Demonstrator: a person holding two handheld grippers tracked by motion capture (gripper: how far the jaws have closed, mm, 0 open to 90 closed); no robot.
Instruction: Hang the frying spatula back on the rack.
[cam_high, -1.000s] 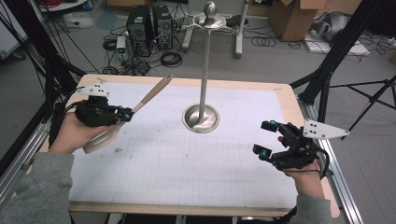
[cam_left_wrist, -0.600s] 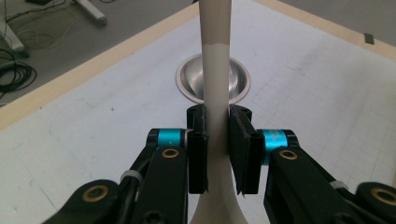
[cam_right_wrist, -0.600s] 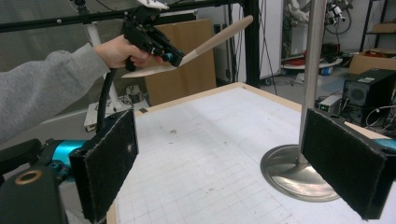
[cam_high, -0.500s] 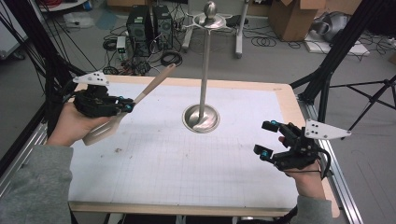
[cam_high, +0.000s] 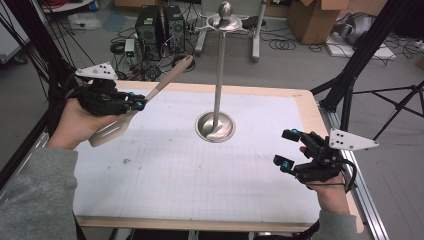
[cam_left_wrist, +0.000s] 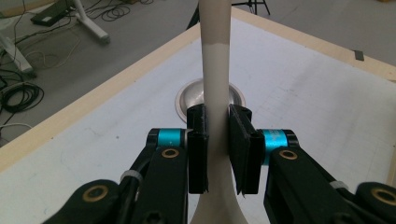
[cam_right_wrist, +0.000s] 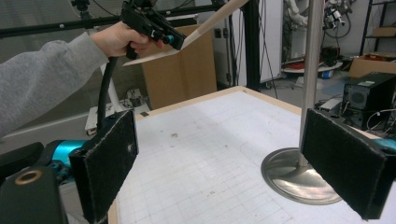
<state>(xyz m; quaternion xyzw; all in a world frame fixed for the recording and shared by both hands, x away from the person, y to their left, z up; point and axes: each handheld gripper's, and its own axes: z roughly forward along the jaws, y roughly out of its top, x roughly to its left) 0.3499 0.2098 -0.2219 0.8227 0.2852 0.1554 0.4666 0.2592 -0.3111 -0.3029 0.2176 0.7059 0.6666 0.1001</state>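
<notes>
Workshop clutter is filling the background, with cables, a couple of PC towers (cam_high: 160, 30) and cardboard boxes (cam_high: 312, 17) on the floor beyond the far edge of the table (cam_high: 305, 107). White gridded mat (cam_high: 200, 170) is covering most of the tabletop, and a metal stand (cam_high: 218, 75) with a round base and a knob on top is sitting near the middle, a bit toward the far side. Over at the left, the left gripper (cam_high: 135, 102) is hanging above the table's left edge and pinching a pale spatula (cam_high: 150, 95) by the handle; the left gripper view has both pads pressed on the handle (cam_left_wrist: 215, 121), with the stand's base showing behind it. Spatula's blade is pointing near-left, toward the person's hand, and the handle is angling up toward the far right, well clear of the mat. On the right, the right gripper (cam_high: 287, 147) is hovering near the table's right edge with its jaws spread wide and nothing between them. Right gripper view is looking across the mat at the stand's pole (cam_right_wrist: 310, 70) and the left hand (cam_right_wrist: 122, 39) holding the spatula up high.
</notes>
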